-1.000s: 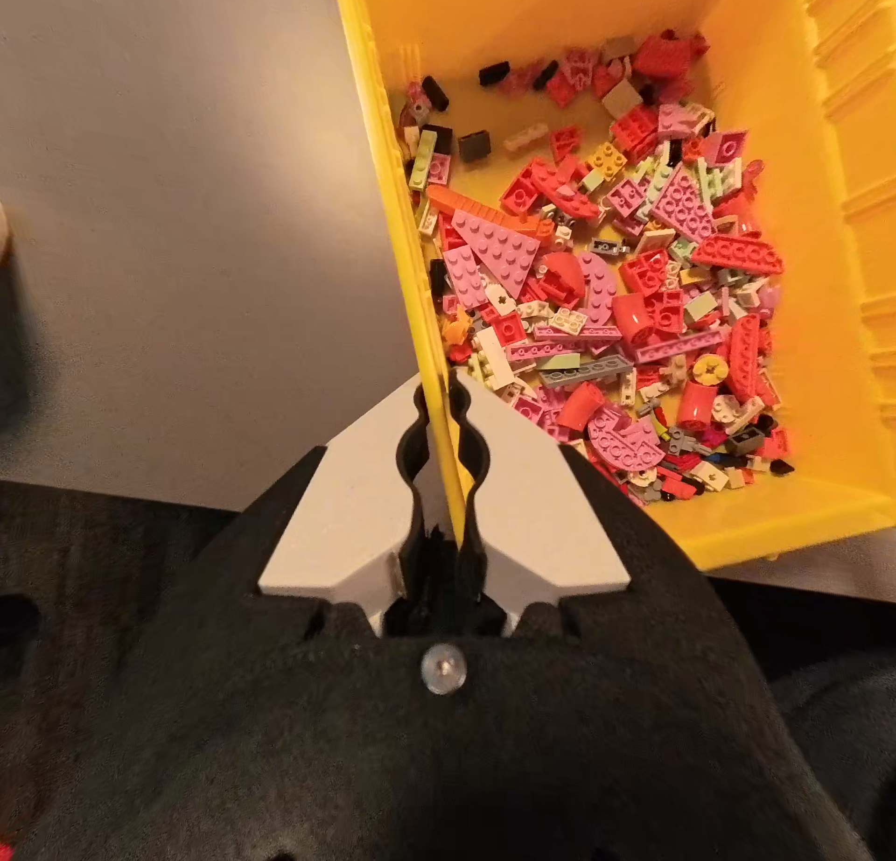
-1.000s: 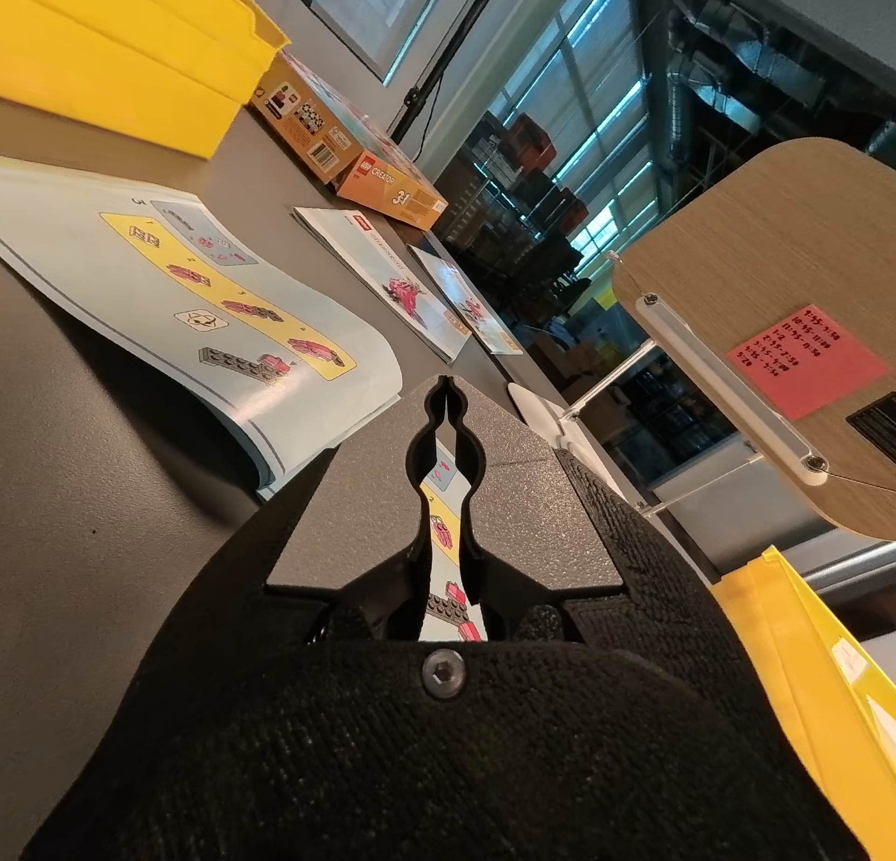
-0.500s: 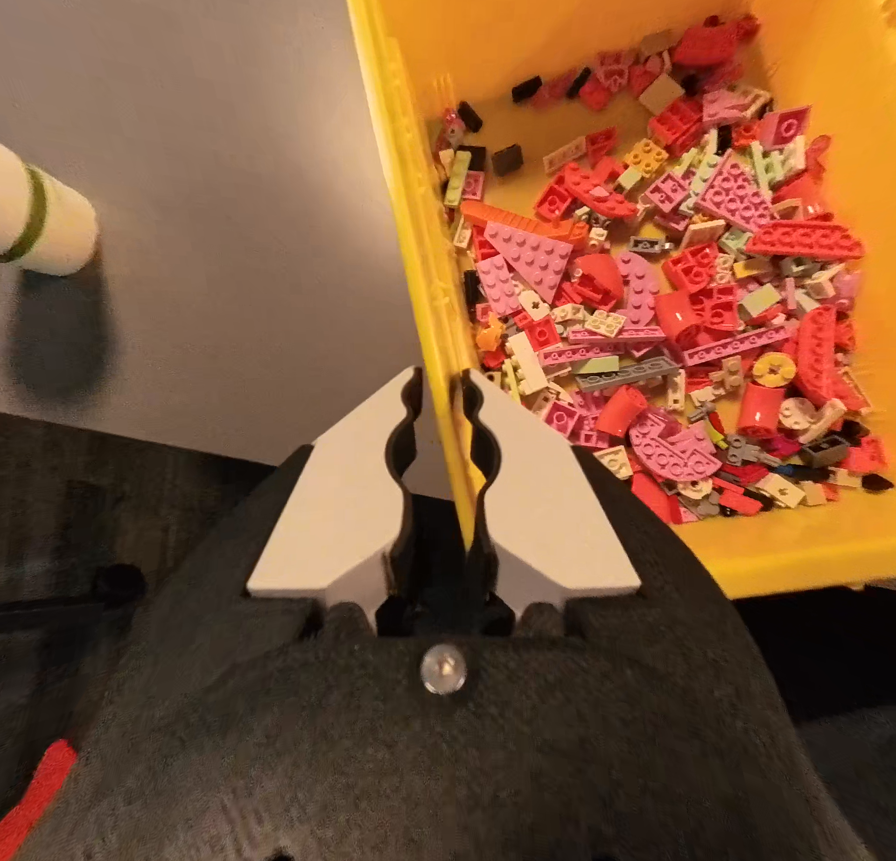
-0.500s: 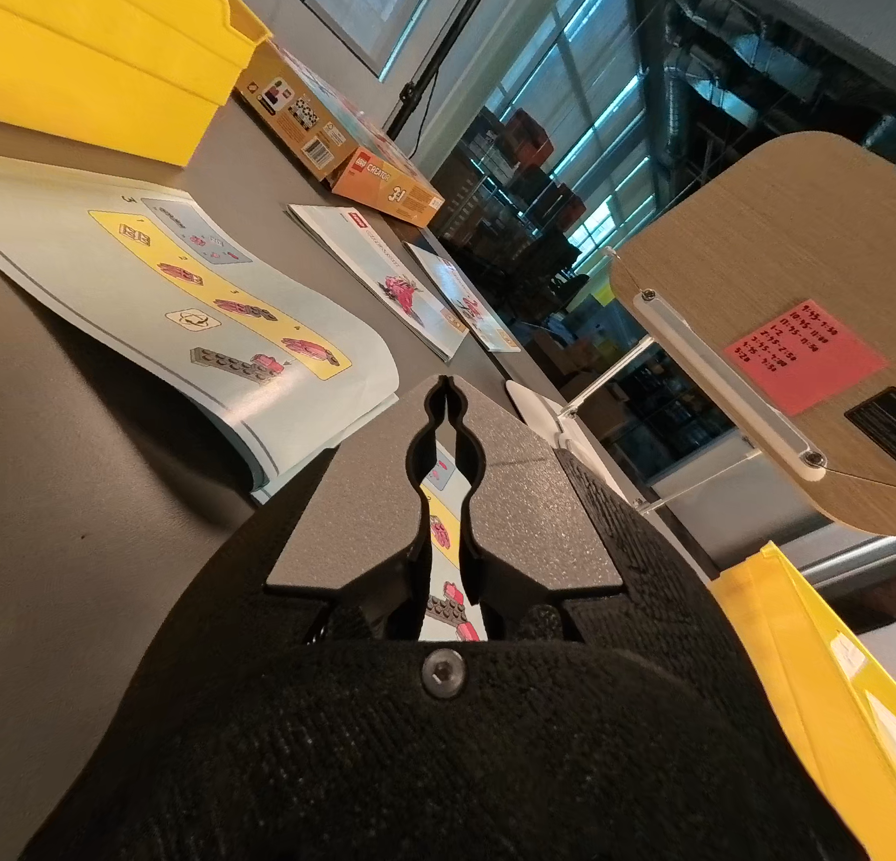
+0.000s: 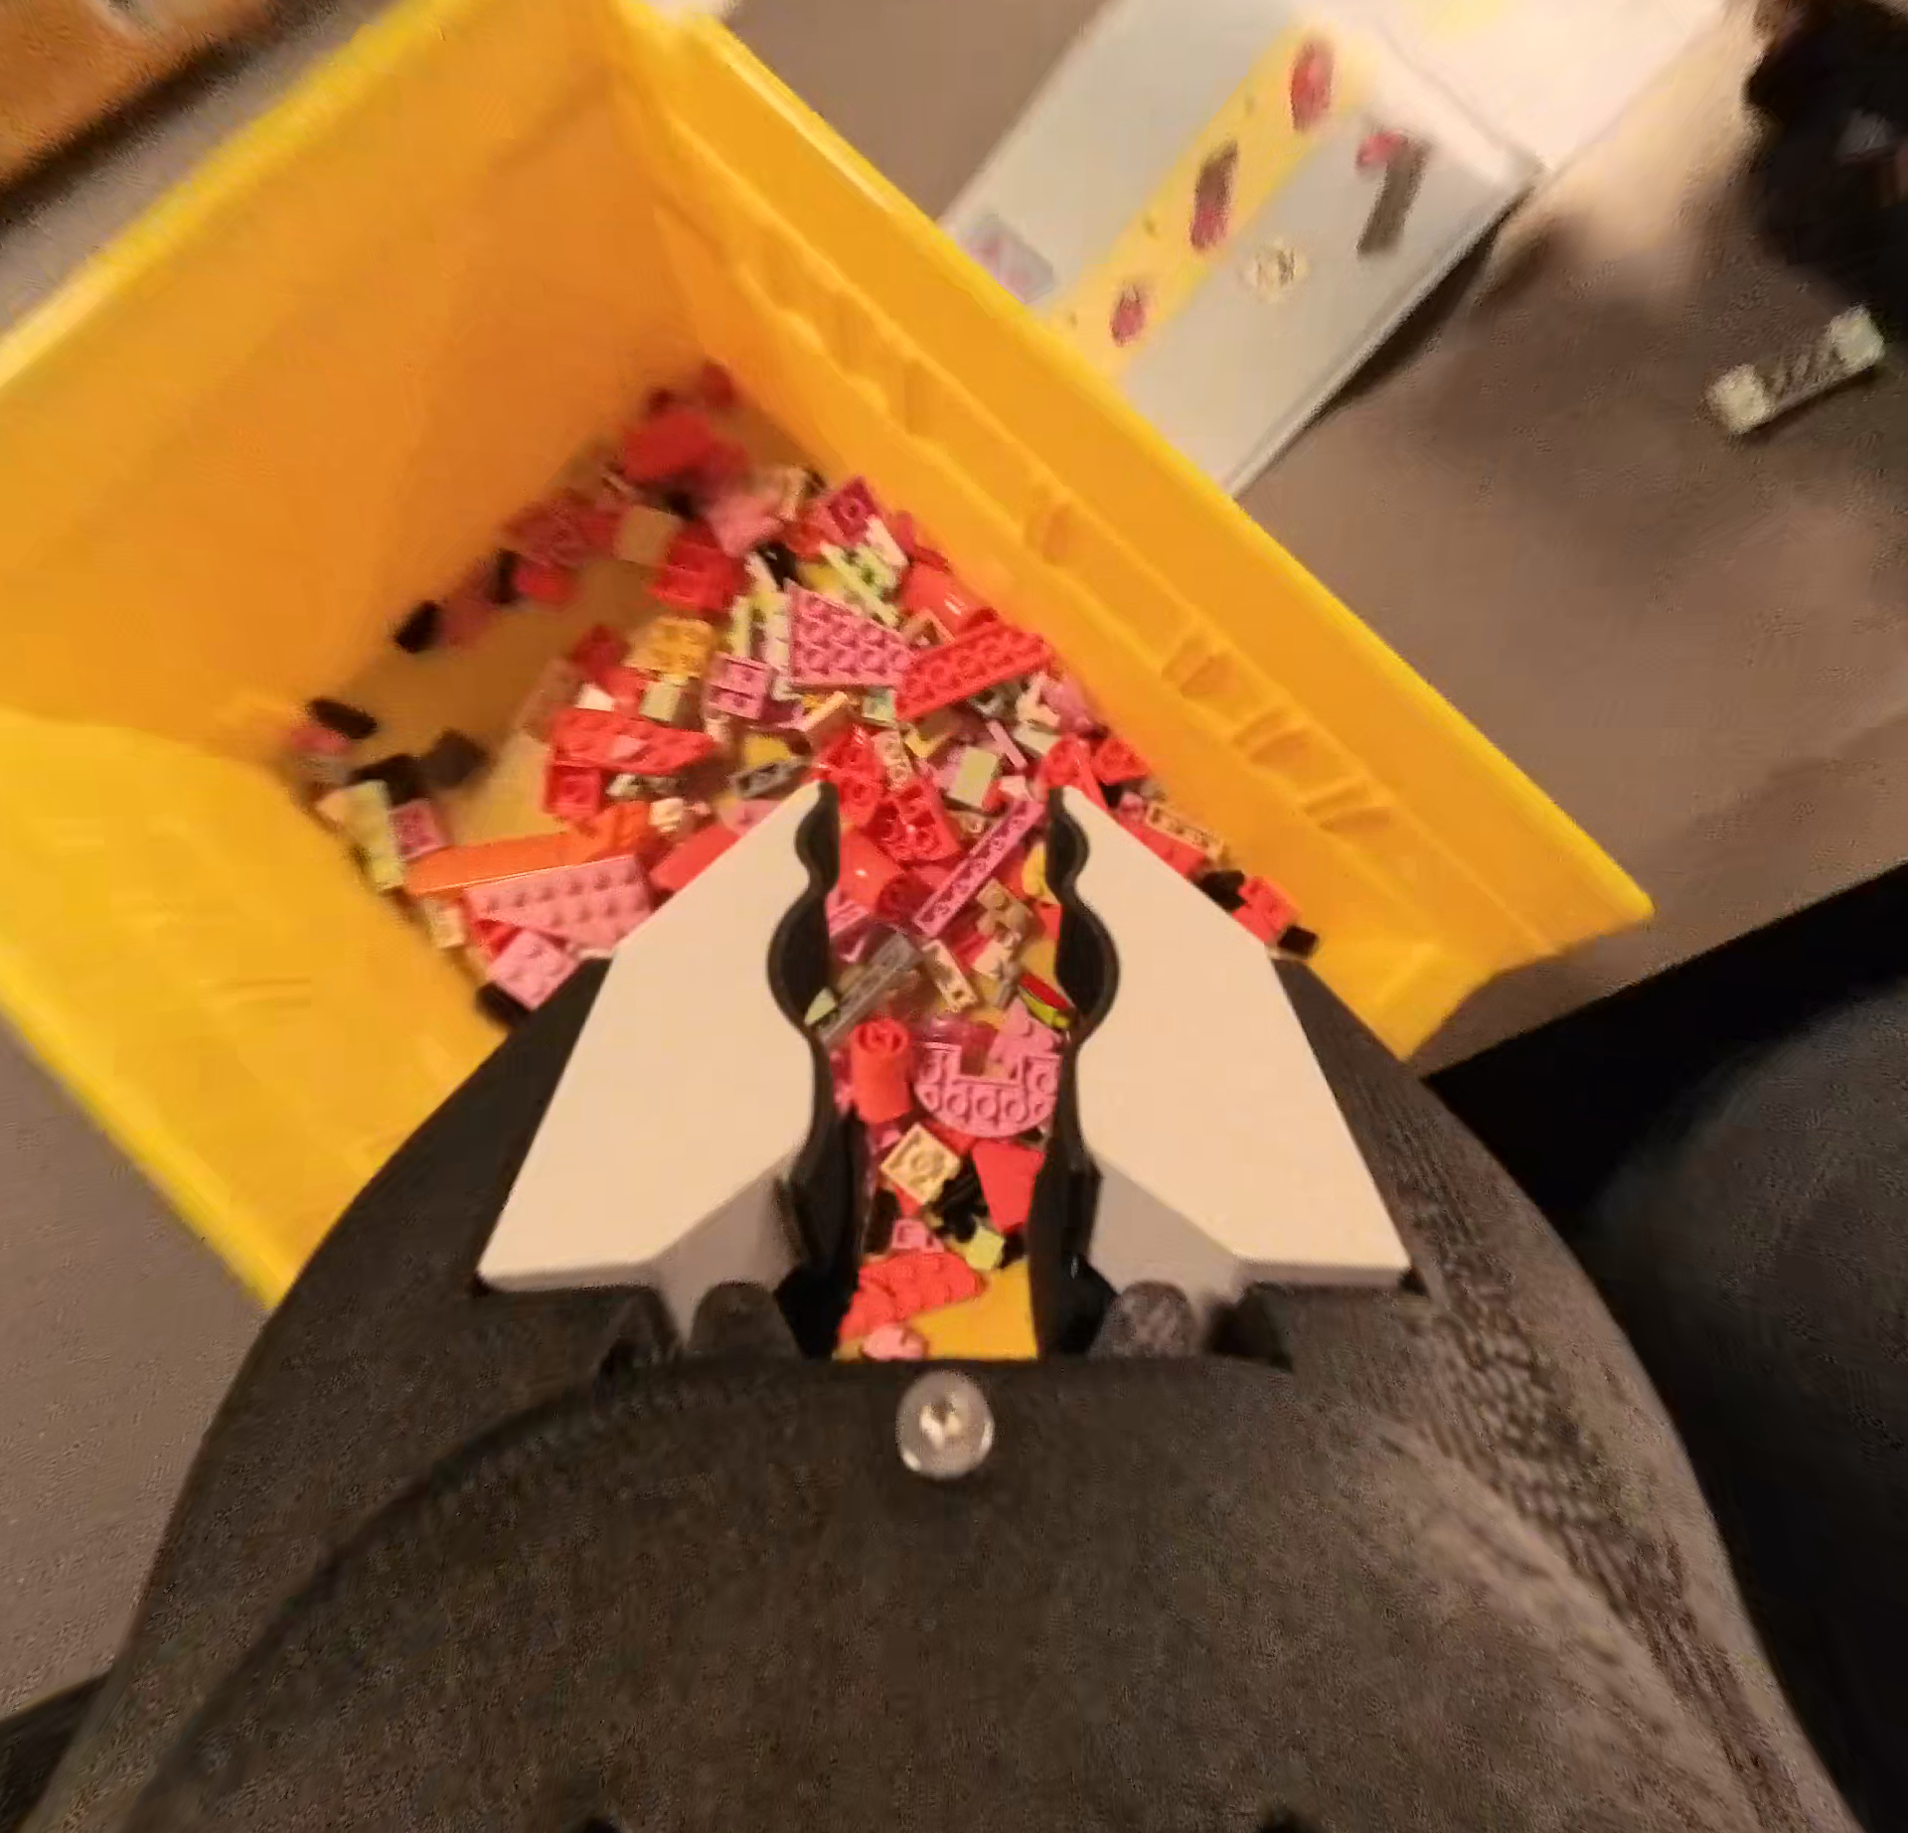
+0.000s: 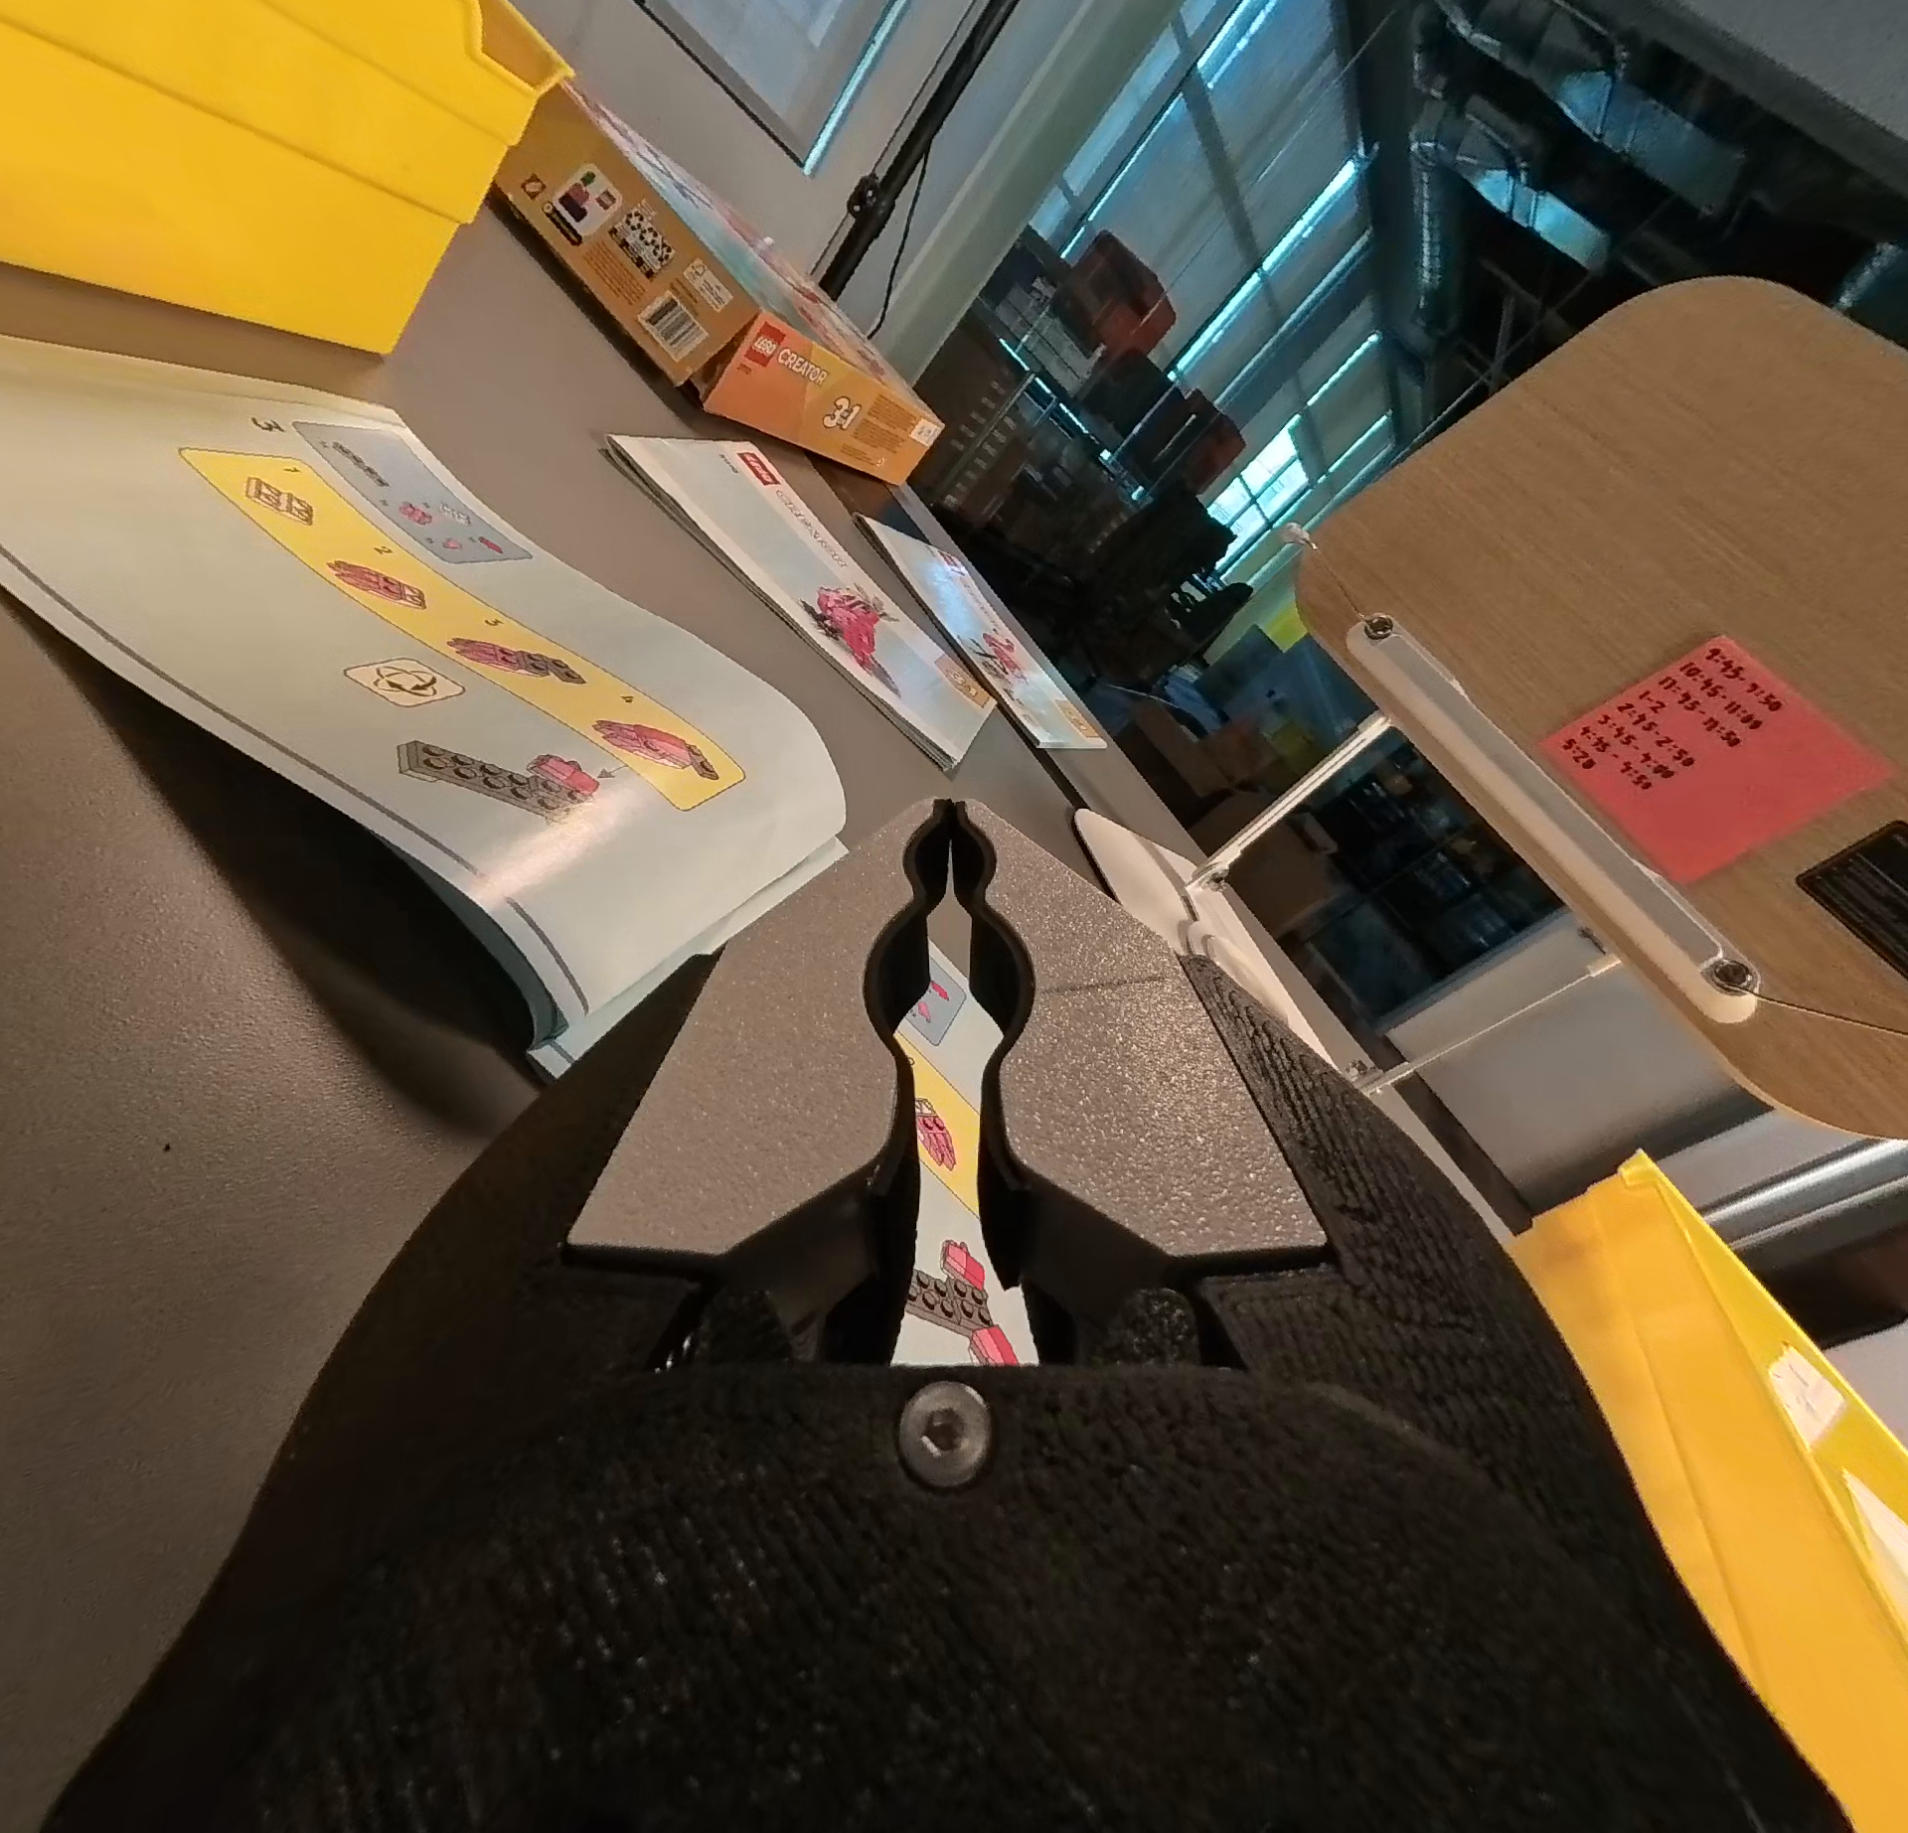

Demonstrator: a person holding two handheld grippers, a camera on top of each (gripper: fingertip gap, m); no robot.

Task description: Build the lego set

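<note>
In the left wrist view my left gripper (image 5: pixel 940 803) is open and empty above a yellow bin (image 5: pixel 341 266) that holds several red, pink and tan lego pieces (image 5: pixel 816 679). A grey lego plate (image 5: pixel 1802 383) lies on the table to the right, beside the open instruction booklet (image 5: pixel 1280 184). In the right wrist view my right gripper (image 6: pixel 950 818) is shut with nothing between its pads, low over the grey table, just past the open instruction booklet (image 6: pixel 413 627).
A lego box (image 6: pixel 712 307) and two closed booklets (image 6: pixel 816 596) lie farther back on the table. Stacked yellow bins (image 6: pixel 227 132) stand at the upper left, another yellow bin (image 6: pixel 1735 1453) at the lower right. A wooden tabletop (image 6: pixel 1652 586) stands at the right. One gripper's finger ends stand about 30 cm off the other's. The left gripper is farther from the grey lego plate (image 5: pixel 1802 383), some 30 cm, than the right, some 15 cm.
My left gripper let go of the yellow bin's wall, opened wide and swung over the inside of the bin. My right gripper stayed shut and hardly moved.
</note>
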